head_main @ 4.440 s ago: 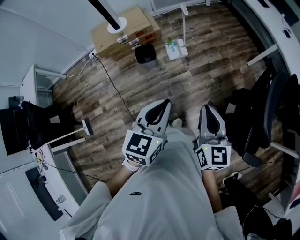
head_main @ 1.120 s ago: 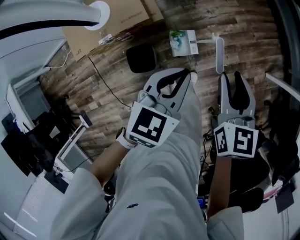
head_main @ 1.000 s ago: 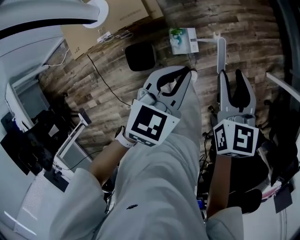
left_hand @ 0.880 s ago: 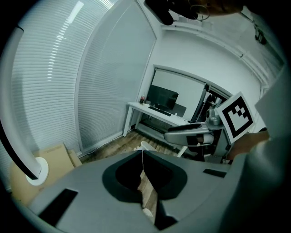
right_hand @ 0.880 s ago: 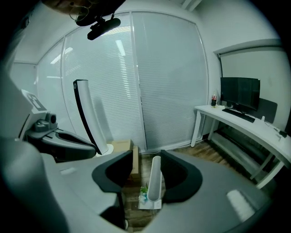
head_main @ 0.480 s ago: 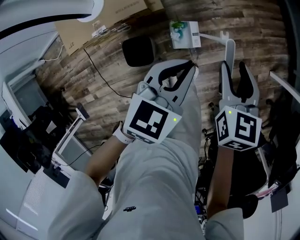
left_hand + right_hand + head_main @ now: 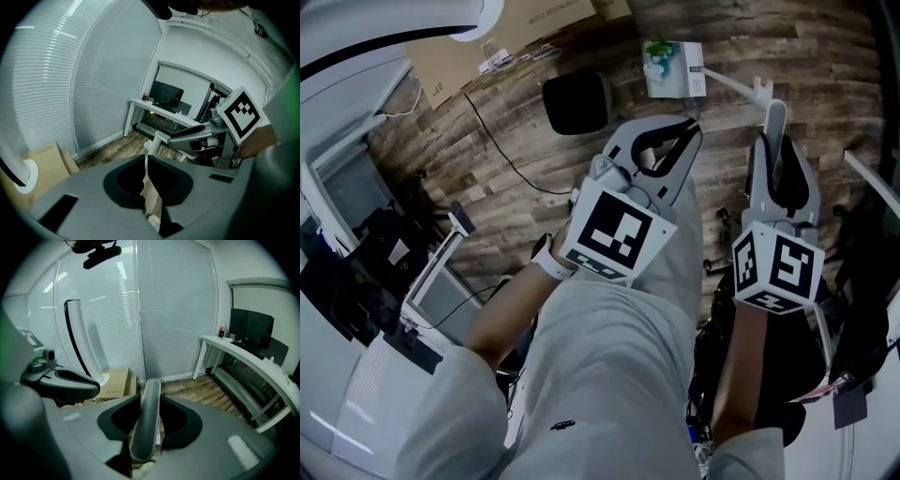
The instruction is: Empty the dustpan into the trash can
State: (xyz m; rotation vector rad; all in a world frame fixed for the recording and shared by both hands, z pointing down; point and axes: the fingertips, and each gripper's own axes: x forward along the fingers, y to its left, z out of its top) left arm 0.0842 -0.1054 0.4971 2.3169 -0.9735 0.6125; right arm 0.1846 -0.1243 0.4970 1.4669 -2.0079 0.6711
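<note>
The dustpan (image 7: 675, 70) lies on the wood floor with green scraps in it. Its long pale handle (image 7: 772, 112) runs back to my right gripper (image 7: 773, 150). In the right gripper view the grey handle (image 7: 146, 418) fills the gap between the jaws; they have just been closing and now press on it. My left gripper (image 7: 687, 134) hangs beside it, shut and empty. A thin slit of floor shows between the jaws of the left gripper (image 7: 146, 164). The black trash can (image 7: 577, 101) stands on the floor left of the dustpan, apart from both grippers.
A cardboard box (image 7: 525, 23) sits behind the trash can, with a white stand base (image 7: 483, 11) on it. A black cable (image 7: 502, 150) crosses the floor. A desk (image 7: 243, 357) runs along the right. A dark chair (image 7: 862, 309) stands close on the right.
Both grippers have sunk toward the floor. The right jaws have slid along the dustpan handle and narrowed onto it. The left gripper stayed shut.
</note>
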